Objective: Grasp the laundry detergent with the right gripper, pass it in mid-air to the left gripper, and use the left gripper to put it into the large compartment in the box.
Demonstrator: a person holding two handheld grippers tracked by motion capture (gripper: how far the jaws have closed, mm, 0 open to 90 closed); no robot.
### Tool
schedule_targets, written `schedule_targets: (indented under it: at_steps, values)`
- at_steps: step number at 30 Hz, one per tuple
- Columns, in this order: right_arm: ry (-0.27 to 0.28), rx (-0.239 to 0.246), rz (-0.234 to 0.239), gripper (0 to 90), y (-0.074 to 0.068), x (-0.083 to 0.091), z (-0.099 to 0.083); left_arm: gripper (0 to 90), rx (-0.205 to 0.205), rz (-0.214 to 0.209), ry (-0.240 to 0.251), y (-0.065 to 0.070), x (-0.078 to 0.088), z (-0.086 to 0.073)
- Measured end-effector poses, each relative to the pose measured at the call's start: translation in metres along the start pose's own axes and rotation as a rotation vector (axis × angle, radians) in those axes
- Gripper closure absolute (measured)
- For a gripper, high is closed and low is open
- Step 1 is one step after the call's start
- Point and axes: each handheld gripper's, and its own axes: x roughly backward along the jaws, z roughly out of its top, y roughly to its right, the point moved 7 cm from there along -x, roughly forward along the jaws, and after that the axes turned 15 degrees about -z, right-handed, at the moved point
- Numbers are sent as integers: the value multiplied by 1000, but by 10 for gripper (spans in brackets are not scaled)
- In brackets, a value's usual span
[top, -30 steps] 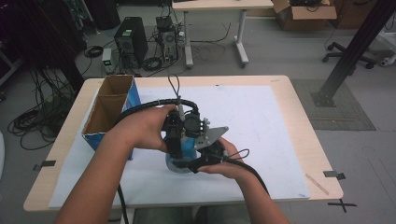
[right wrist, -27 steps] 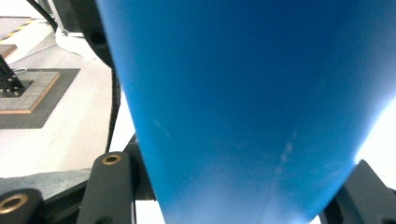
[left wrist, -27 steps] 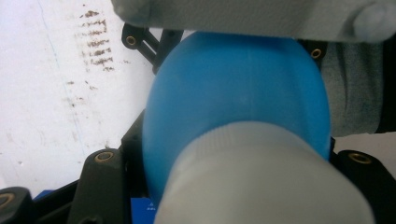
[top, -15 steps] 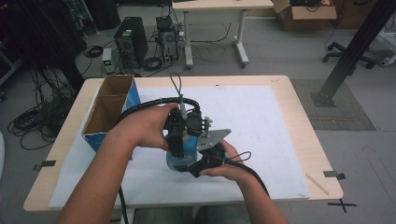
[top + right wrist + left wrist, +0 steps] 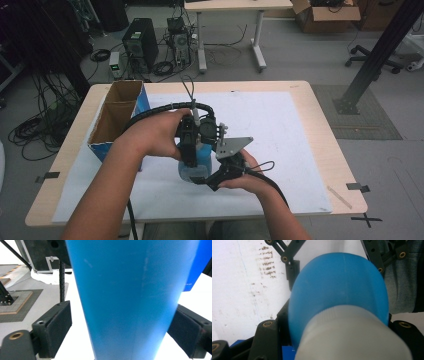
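A tall blue bottle (image 5: 130, 297) stands upright between the right gripper's (image 5: 120, 332) 2 black pads. The jaws have just been opening: the left pad (image 5: 58, 327) stands clear of the bottle with white surface (image 5: 75, 345) showing in the gap, while the right pad (image 5: 185, 332) sits just beside its edge.
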Motion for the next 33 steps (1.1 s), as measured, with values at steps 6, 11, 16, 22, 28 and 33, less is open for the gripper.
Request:
schedule_targets:
  at_steps: [6, 11, 16, 22, 28, 33]
  values:
    - [3, -5, 19, 53, -2, 2, 1, 395, 0, -4, 2, 0, 1, -1]
    - [5, -18, 32, 3, -3, 4, 0, 395, 1, -1, 2, -1, 2, -1]
    - [1, -27, 34, 3, -1, 12, -1, 394, 4, -6, 1, -2, 2, -1]
    - [2, -31, 31, 3, 5, 25, 0, 393, 47, -9, 7, -5, 3, -4]
    - [-20, -32, 41, 3, 14, 46, -2, 392, 138, -24, 26, -11, 8, -9]
    - [-63, -28, -2, 3, 27, 60, -5, 392, 228, -40, 35, -14, 13, -13]
